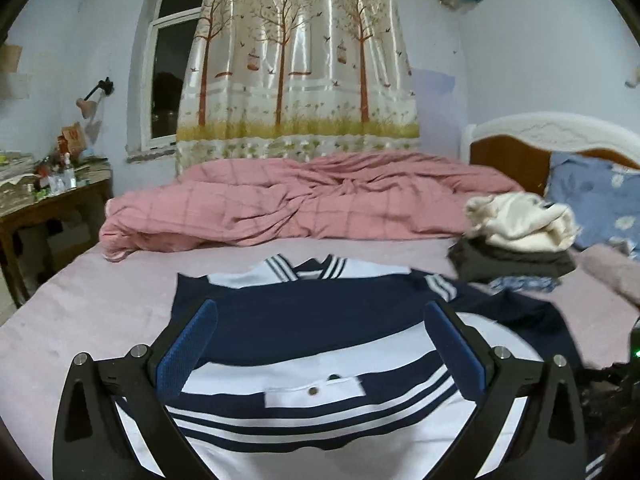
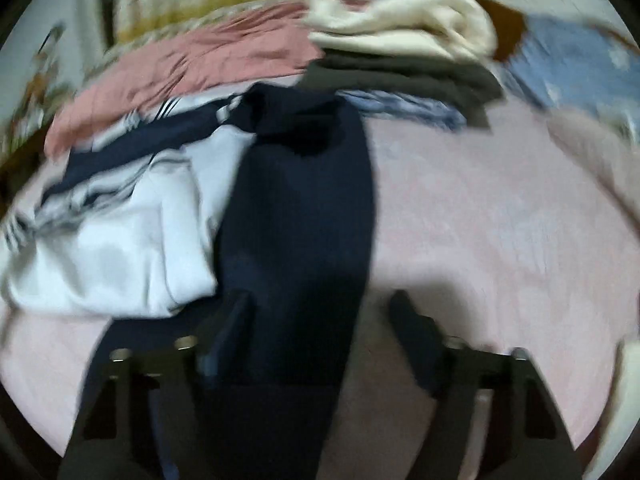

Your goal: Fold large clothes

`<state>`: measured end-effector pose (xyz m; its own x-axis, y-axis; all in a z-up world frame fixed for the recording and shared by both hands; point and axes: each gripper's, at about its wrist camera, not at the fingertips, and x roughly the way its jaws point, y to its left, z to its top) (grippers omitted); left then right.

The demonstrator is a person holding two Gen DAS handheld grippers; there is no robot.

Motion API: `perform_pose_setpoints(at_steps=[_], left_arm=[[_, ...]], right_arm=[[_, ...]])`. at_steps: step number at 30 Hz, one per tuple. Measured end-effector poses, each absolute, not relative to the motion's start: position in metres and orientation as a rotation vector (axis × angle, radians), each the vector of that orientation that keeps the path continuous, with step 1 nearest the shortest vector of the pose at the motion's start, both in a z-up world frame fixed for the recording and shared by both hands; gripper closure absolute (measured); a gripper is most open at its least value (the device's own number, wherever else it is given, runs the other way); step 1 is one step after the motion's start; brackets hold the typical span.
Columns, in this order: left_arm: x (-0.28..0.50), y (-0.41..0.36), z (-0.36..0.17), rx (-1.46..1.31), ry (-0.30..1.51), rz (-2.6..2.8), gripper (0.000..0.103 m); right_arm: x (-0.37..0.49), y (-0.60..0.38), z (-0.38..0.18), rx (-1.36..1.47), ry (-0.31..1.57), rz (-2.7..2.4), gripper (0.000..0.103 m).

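On the pink bed (image 1: 100,304), left fingers (image 1: 320,320) gape over the navy-white garment (image 1: 304,320); right fingers (image 2: 320,312) straddle its sleeve (image 2: 300,220), apart.

The left gripper (image 1: 320,320) points slightly downward, its jaws spread wide with nothing pressed between the blue pads (image 1: 188,348). The right gripper (image 2: 320,312), blurred, tilts steeply toward six o'clock, jaws apart.
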<state>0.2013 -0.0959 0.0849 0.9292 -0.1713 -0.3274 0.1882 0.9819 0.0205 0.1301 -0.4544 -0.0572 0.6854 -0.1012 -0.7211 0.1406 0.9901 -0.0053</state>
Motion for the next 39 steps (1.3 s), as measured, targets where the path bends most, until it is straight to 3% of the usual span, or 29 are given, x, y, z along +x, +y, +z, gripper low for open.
perform_pose_setpoints(at_steps=[1, 6, 15, 20, 22, 24, 26, 30, 35, 39], left_arm=[[0.204, -0.097, 0.082, 0.058, 0.34, -0.168, 0.0], [0.215, -0.09, 0.075, 0.049, 0.377, -0.141, 0.0], [0.193, -0.085, 0.126, 0.011, 0.336, -0.19, 0.0], [0.183, -0.08, 0.143, 0.017, 0.291, -0.167, 0.0], [0.191, -0.077, 0.129, 0.029, 0.313, -0.136, 0.0], [0.204, -0.073, 0.11, 0.02, 0.372, -0.157, 0.0], [0.213, -0.068, 0.092, 0.012, 0.413, -0.159, 0.0], [0.226, -0.066, 0.063, 0.033, 0.444, -0.146, 0.0], [0.235, -0.072, 0.044, 0.015, 0.448, -0.152, 0.0], [0.239, -0.08, 0.039, 0.054, 0.453, -0.152, 0.0]], right_arm=[[0.133, -0.452, -0.053, 0.04, 0.8, -0.128, 0.099], [0.148, -0.473, -0.017, -0.06, 0.753, -0.353, 0.099], [0.141, -0.5, 0.129, -0.144, 0.454, -0.461, 0.099], [0.124, -0.472, 0.114, -0.137, 0.411, -0.428, 0.099], [0.123, -0.468, 0.073, -0.131, 0.487, -0.42, 0.094], [0.122, -0.47, 0.036, -0.125, 0.548, -0.448, 0.059], [0.121, -0.477, -0.003, -0.082, 0.62, -0.483, 0.033], [0.099, -0.5, -0.036, 0.119, 0.637, -0.403, 0.03], [0.073, -0.541, -0.032, 0.362, 0.533, -0.372, 0.028], [0.059, -0.574, -0.03, 0.605, 0.45, -0.341, 0.015]])
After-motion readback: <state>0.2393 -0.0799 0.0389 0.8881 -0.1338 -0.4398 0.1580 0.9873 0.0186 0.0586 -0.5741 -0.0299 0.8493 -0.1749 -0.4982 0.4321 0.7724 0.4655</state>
